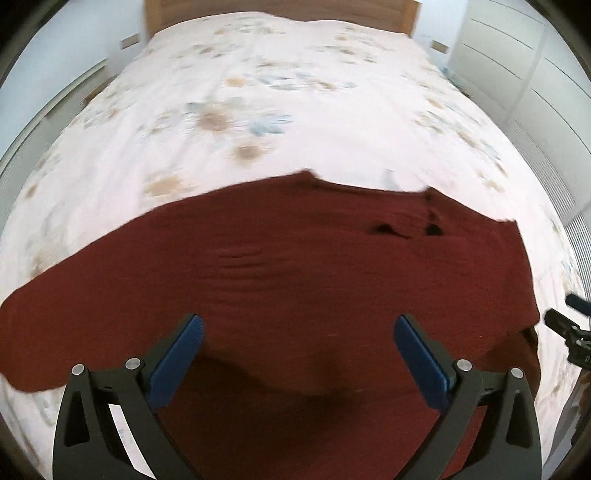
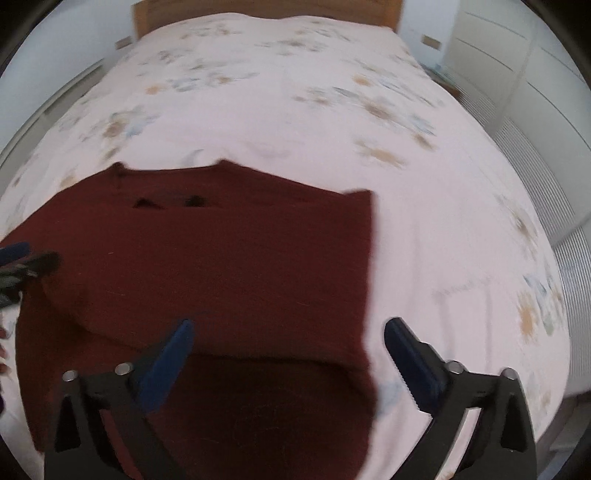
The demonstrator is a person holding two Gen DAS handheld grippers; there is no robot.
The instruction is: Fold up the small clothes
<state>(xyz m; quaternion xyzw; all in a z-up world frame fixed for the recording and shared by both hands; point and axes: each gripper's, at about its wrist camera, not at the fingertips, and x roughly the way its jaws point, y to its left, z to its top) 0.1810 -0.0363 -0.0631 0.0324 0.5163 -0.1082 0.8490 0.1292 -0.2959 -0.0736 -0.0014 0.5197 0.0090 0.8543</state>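
A dark red knitted garment [image 1: 295,280] lies spread on the bed near its foot, with a fold across its near part. It also shows in the right wrist view [image 2: 221,266]. My left gripper [image 1: 298,325] is open and empty, hovering over the garment's near middle. My right gripper [image 2: 288,328] is open and empty above the garment's right edge, its left finger over the cloth and its right finger over the bedcover. The right gripper's tips show at the right edge of the left wrist view [image 1: 565,325]. The left gripper's tips show at the left edge of the right wrist view [image 2: 22,262].
The bed has a pale floral cover [image 1: 277,92] and a wooden headboard [image 1: 280,11] at the far end. White drawers and cupboards [image 1: 517,55] stand to the right of the bed. A white wall and a low unit [image 1: 74,81] are on the left.
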